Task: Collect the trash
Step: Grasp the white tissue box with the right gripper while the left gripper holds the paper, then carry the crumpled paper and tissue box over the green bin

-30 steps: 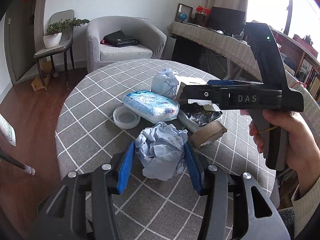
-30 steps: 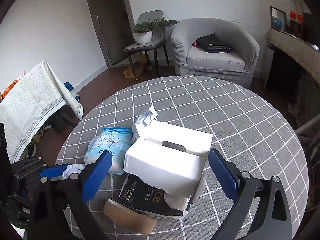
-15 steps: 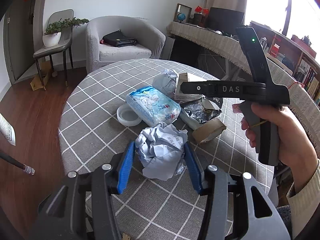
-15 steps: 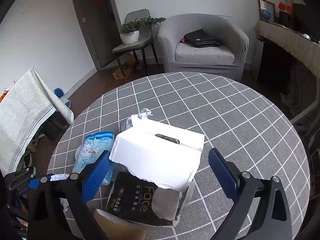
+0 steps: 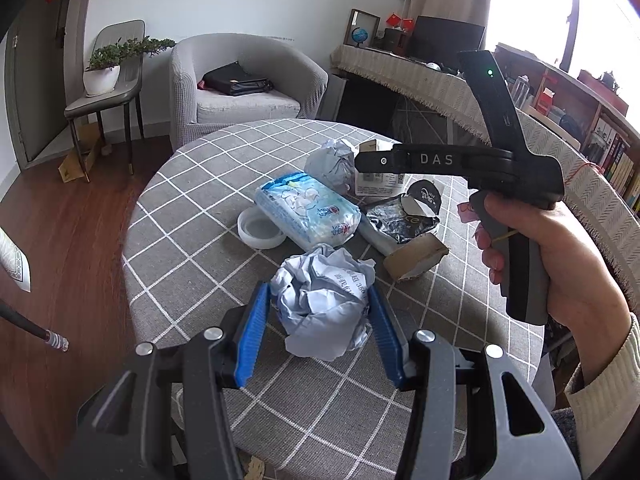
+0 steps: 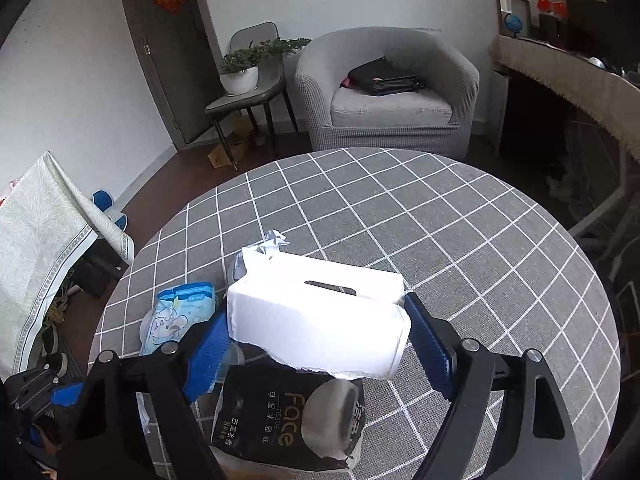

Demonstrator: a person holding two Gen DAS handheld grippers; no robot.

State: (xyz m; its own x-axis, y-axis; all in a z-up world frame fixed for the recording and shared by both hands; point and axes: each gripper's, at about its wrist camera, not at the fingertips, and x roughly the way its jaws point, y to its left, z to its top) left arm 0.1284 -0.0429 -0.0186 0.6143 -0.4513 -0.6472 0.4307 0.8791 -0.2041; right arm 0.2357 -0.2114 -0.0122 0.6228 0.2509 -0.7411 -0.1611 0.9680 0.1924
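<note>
Right wrist view: right gripper [image 6: 316, 344] jaws closing from wide open onto the white box [image 6: 320, 316].
Left gripper [image 5: 316, 328] stays clamped on crumpled paper [image 5: 324, 304], nearer than the box.

A round table [image 5: 192, 216] draped in grey checked cloth is being occupied by a blue-white wipes pack [image 5: 308, 210], a shallow white lid [image 5: 260, 232], a black tissue wrapper [image 6: 280, 420], a cardboard piece [image 5: 416, 258] and crumpled paper [image 5: 332, 160].
</note>
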